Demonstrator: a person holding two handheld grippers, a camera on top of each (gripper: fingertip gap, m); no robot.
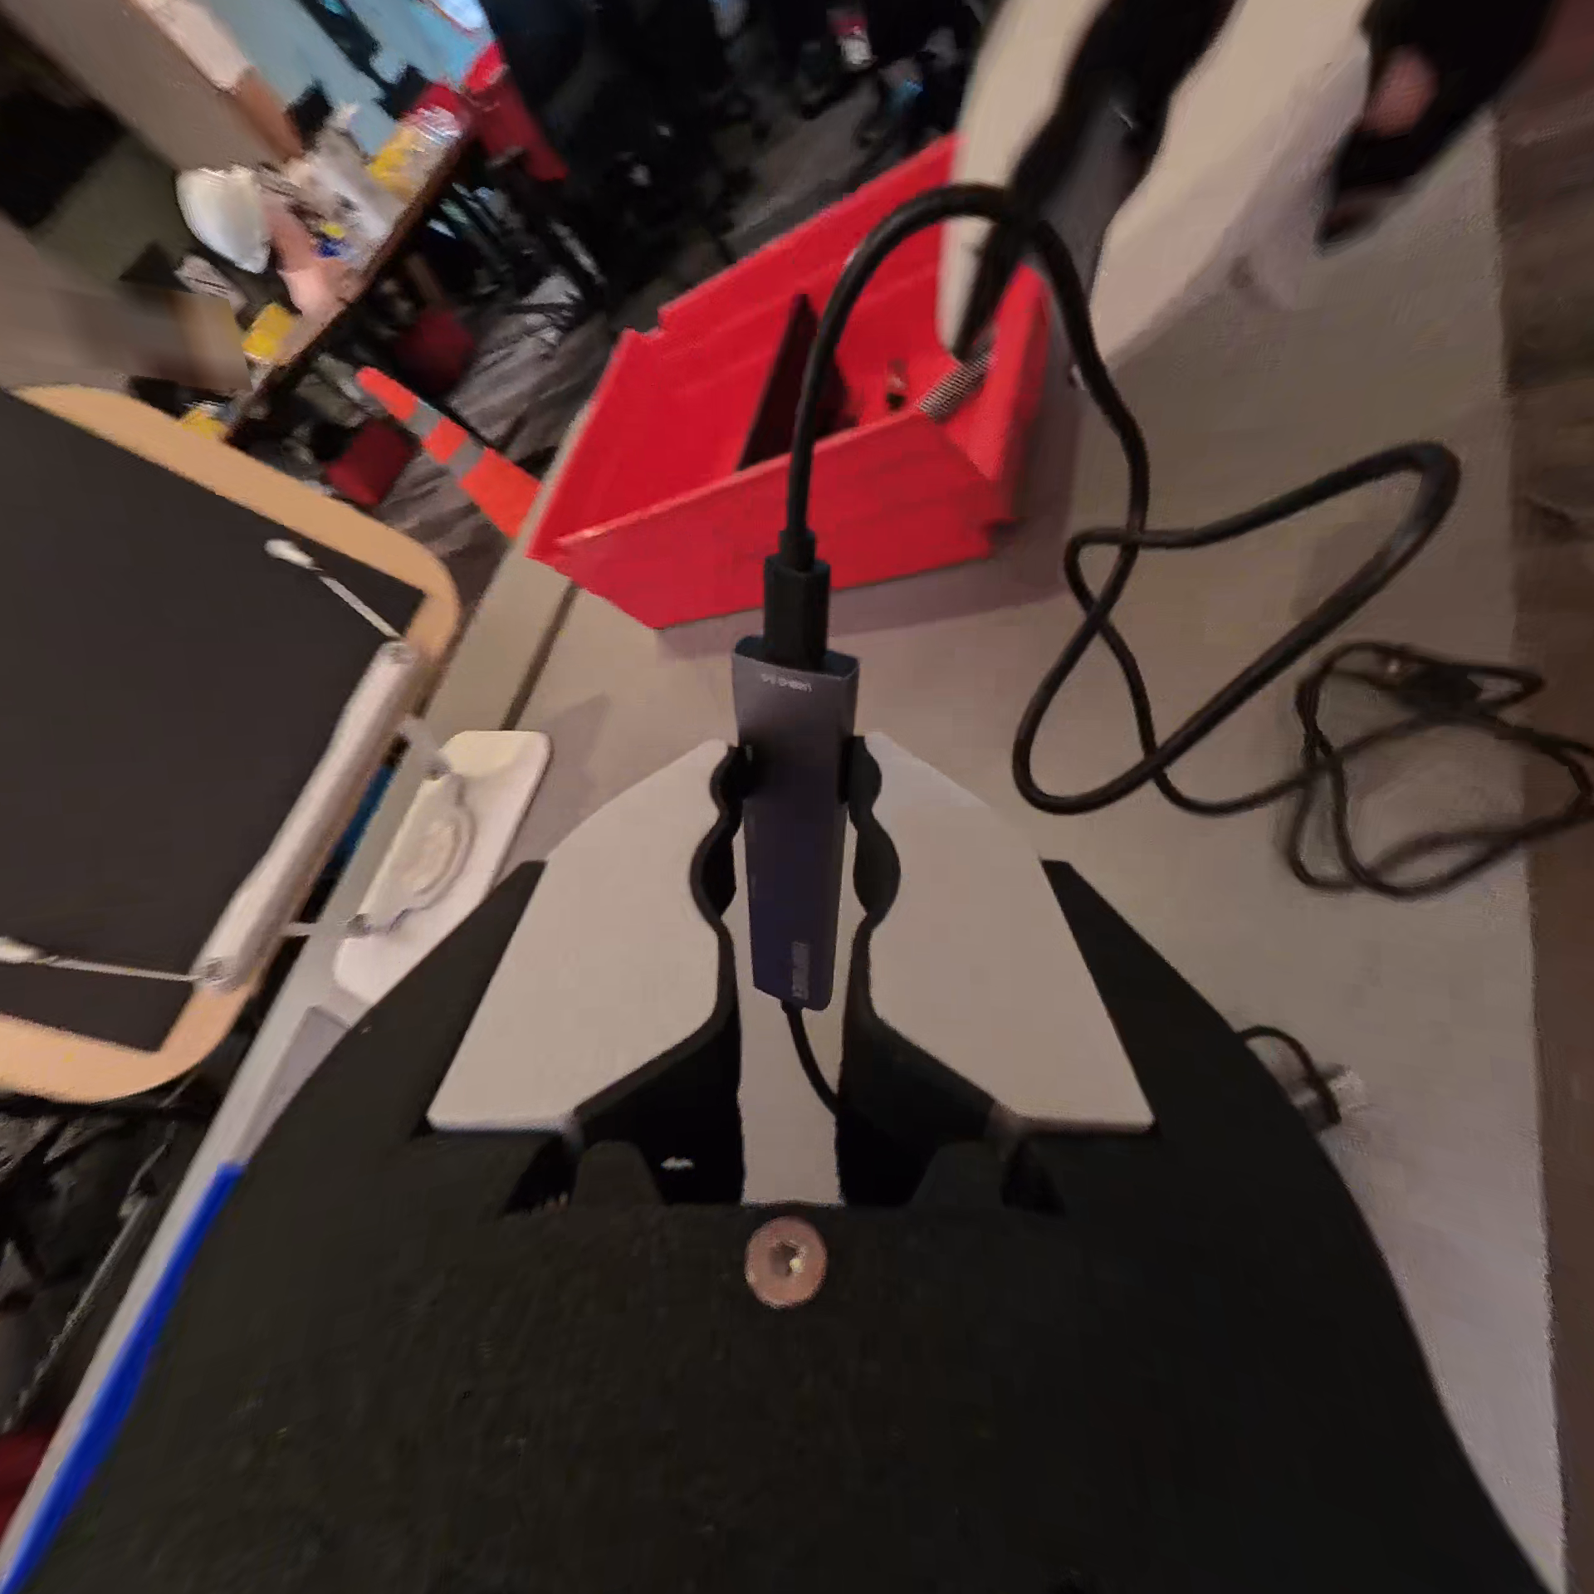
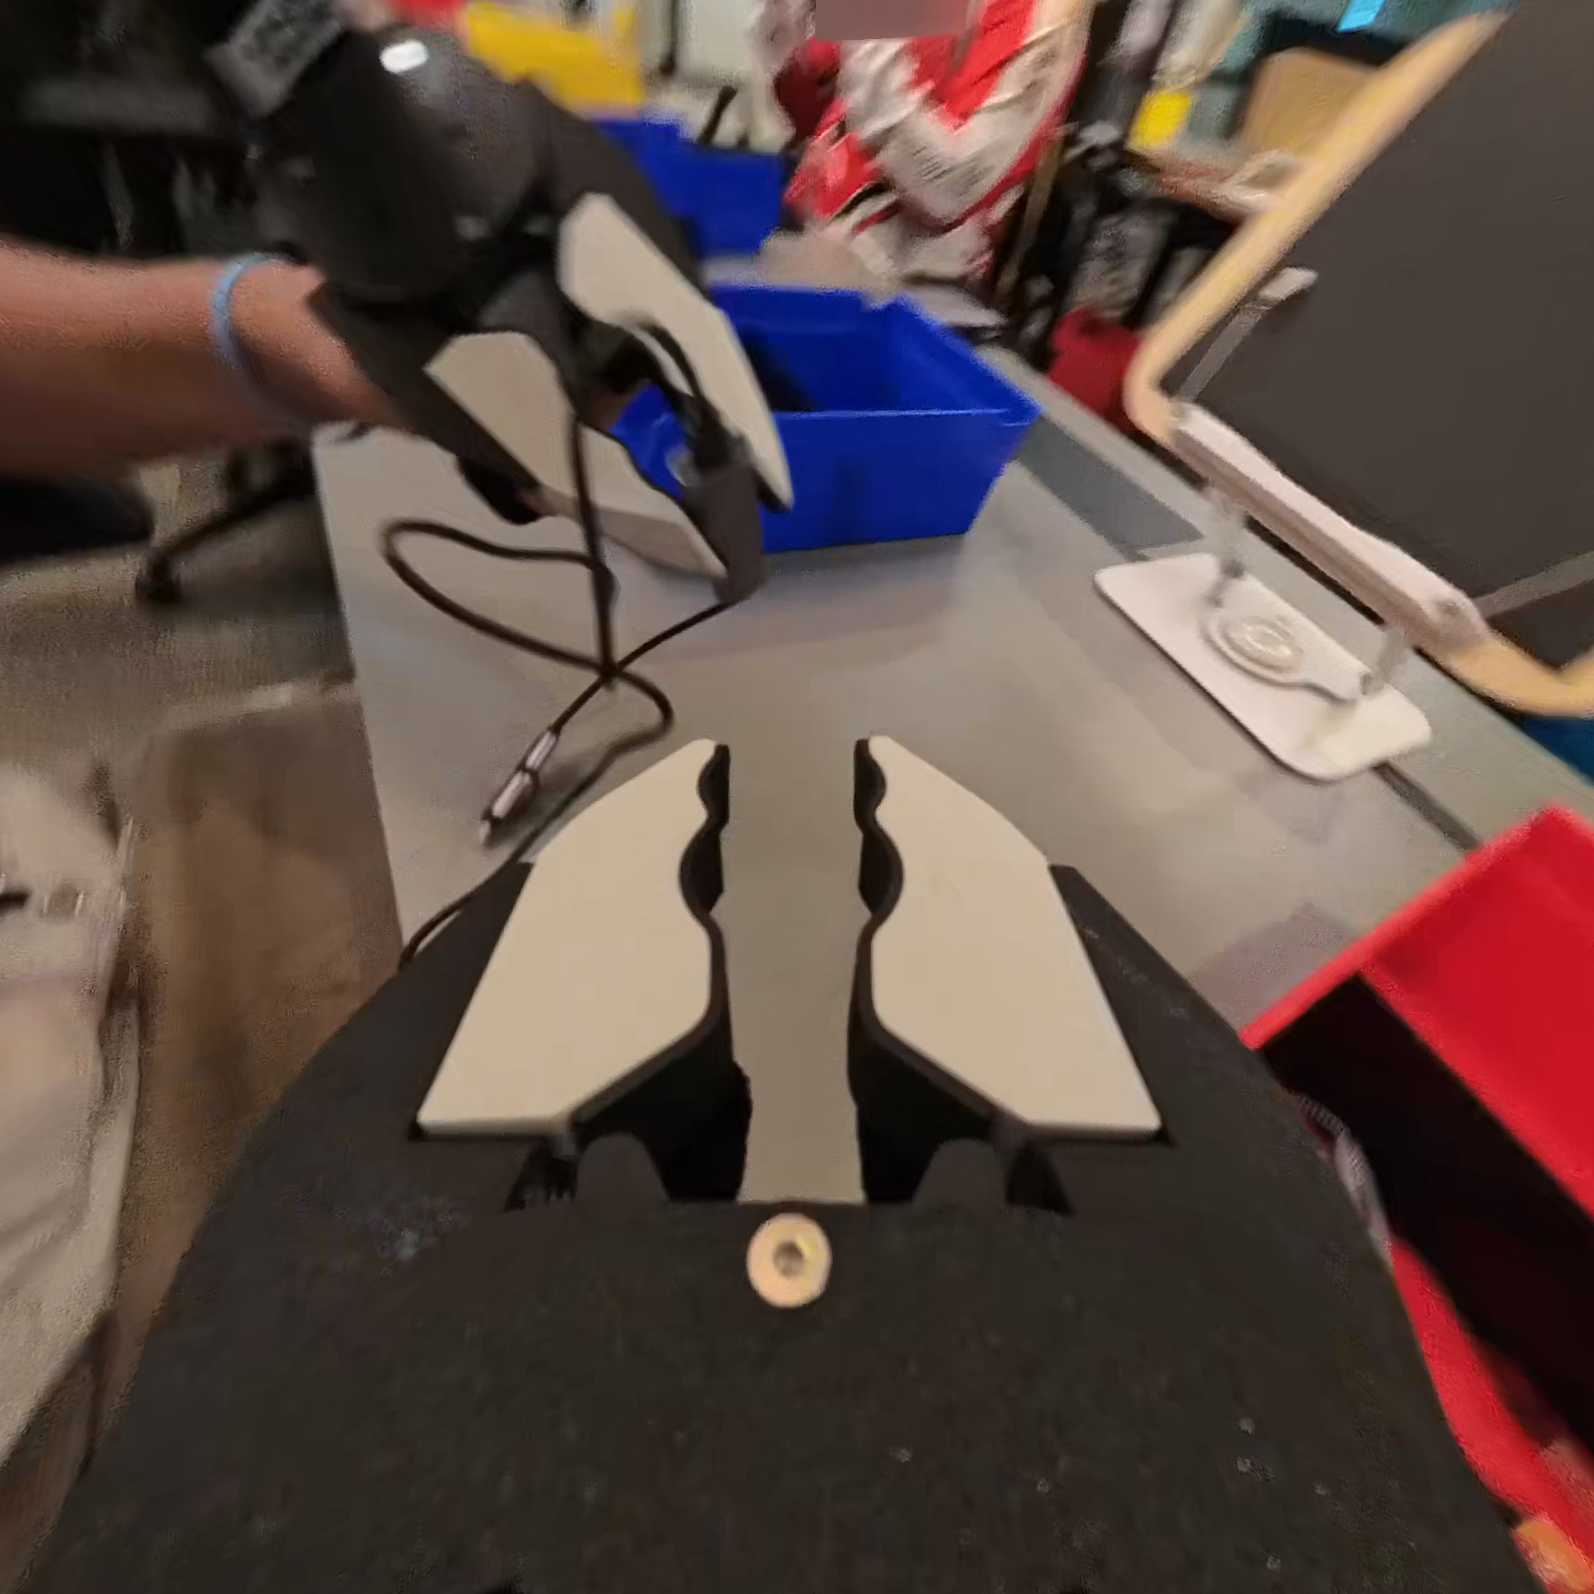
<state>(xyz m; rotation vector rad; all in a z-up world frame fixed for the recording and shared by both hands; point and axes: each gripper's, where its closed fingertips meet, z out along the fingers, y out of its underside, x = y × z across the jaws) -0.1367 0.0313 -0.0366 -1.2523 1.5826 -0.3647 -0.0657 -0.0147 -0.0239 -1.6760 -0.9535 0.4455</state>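
Note:
My left gripper (image 1: 798, 759) is shut on a slim grey adapter (image 1: 793, 703), gripping its sides and holding it above the grey table (image 1: 949, 690). A thick black cable (image 1: 804, 448) is plugged into the adapter's far end, arches up and loops down onto the table at the right. A thin cord hangs from the adapter's near end. My right gripper (image 2: 789, 750) is open and empty, low over the table (image 2: 949, 647). The right wrist view shows the left gripper (image 2: 742, 526) farther off, held by a hand, with the adapter (image 2: 737, 556) in it and a cord ending in a metal plug (image 2: 517, 785).
A red bin (image 1: 776, 535) stands just beyond the adapter and shows at the right of the right wrist view (image 2: 1466, 949). A blue bin (image 2: 880, 466) sits behind the left gripper. A dark wood-framed panel (image 1: 172, 690) on a white stand base (image 2: 1251, 673) borders the table. Thin tangled cables (image 1: 1423, 776) lie at the right. The gap from one gripper's tips to the other's is roughly 10 cm.

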